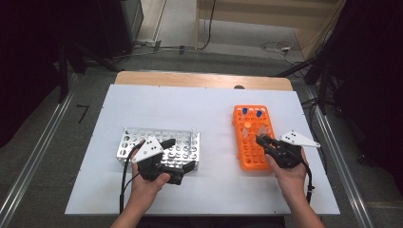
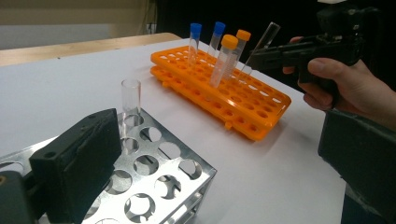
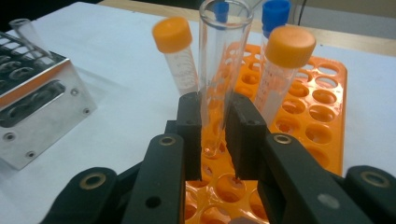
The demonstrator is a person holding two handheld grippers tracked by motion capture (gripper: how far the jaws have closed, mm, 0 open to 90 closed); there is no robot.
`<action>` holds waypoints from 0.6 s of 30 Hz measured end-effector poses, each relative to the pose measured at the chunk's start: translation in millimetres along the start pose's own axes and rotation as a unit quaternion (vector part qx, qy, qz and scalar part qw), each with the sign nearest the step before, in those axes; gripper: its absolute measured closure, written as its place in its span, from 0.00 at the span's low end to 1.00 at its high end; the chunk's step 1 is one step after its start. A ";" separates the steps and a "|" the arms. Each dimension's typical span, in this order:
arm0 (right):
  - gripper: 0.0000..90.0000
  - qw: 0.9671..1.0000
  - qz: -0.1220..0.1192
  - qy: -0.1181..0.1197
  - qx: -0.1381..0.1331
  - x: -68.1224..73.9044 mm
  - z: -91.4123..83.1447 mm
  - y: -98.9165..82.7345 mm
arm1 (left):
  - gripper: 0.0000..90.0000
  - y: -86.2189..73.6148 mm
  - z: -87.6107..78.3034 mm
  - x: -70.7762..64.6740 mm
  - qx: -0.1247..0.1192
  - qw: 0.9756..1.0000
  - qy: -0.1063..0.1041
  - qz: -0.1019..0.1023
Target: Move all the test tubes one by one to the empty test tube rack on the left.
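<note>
R gripper [image 3: 215,135] has its jaws clenched on a clear open-topped glass test tube [image 3: 221,70], gripped low on the tube; tube's long axis runs roughly upright, tilted a bit, its base just above the holes of the orange plastic tube rack [image 3: 322,93] — looks lifted out, not seated. Two orange-capped tubes [image 3: 285,70] and two blue-capped ones [image 2: 195,35] stand in that rack just beside it.

Likely target: silver perforated metal rack [image 1: 159,147], well to the left across the white bench [image 1: 214,109], w/ one clear tube [image 2: 131,100] already standing in a corner hole. So the move turns on carrying the tube left, keeping it vertical over a free hole.

L gripper [image 1: 178,156] rests at the metal rack, jaws apart, nothing between them — nearer the rack, prob. steadying it.
</note>
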State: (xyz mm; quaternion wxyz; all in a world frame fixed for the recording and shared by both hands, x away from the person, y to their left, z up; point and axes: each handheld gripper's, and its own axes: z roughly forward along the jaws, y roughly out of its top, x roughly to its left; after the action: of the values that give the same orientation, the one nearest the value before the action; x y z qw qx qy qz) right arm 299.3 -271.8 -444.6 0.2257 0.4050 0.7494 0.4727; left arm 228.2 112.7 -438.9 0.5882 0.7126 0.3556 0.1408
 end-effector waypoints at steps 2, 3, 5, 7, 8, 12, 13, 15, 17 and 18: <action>0.82 1.000 -0.003 0.010 -0.007 2.3 -4.6 1.6 | 0.00 0.6 -0.2 -1.0 0.002 1.000 0.001 0.003; 0.82 1.000 -0.005 0.016 -0.010 3.8 -6.7 2.0 | 0.00 0.8 0.0 -1.4 0.003 1.000 0.002 0.003; 0.82 1.000 -0.011 0.025 -0.011 7.6 -10.0 2.7 | 0.00 1.0 0.3 -2.2 0.003 1.000 0.002 0.003; 0.82 0.999 -0.016 0.032 -0.009 11.7 -11.8 3.7 | 0.00 1.4 0.5 -3.0 0.003 1.000 0.003 0.003; 0.82 0.999 -0.018 0.036 -0.008 13.4 -12.3 4.2 | 0.00 1.6 0.5 -3.6 0.002 1.000 0.004 0.004; 0.82 0.999 -0.021 0.049 -0.004 20.5 -13.9 5.5 | 0.00 3.0 0.3 -5.7 0.004 1.000 0.004 0.008; 0.82 0.998 -0.022 0.053 -0.003 22.1 -14.4 5.8 | 0.00 3.0 0.3 -5.7 0.004 1.000 0.004 0.008; 0.82 0.998 -0.026 0.062 -0.002 25.2 -14.7 6.0 | 0.00 3.7 0.7 -7.2 0.005 1.000 0.000 0.009; 0.82 0.997 -0.026 0.067 -0.001 26.9 -15.0 6.1 | 0.00 3.8 0.9 -8.0 0.004 1.000 0.000 0.009; 0.82 0.997 -0.028 0.078 -0.002 29.7 -14.8 6.5 | 0.00 4.4 0.9 -9.1 0.005 1.000 0.001 0.011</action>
State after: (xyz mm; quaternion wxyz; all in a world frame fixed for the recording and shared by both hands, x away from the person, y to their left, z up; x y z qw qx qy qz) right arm 274.2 -253.8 -430.8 0.1802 0.3448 0.7752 0.4977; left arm 223.9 105.7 -433.0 0.5828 0.7192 0.3491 0.1460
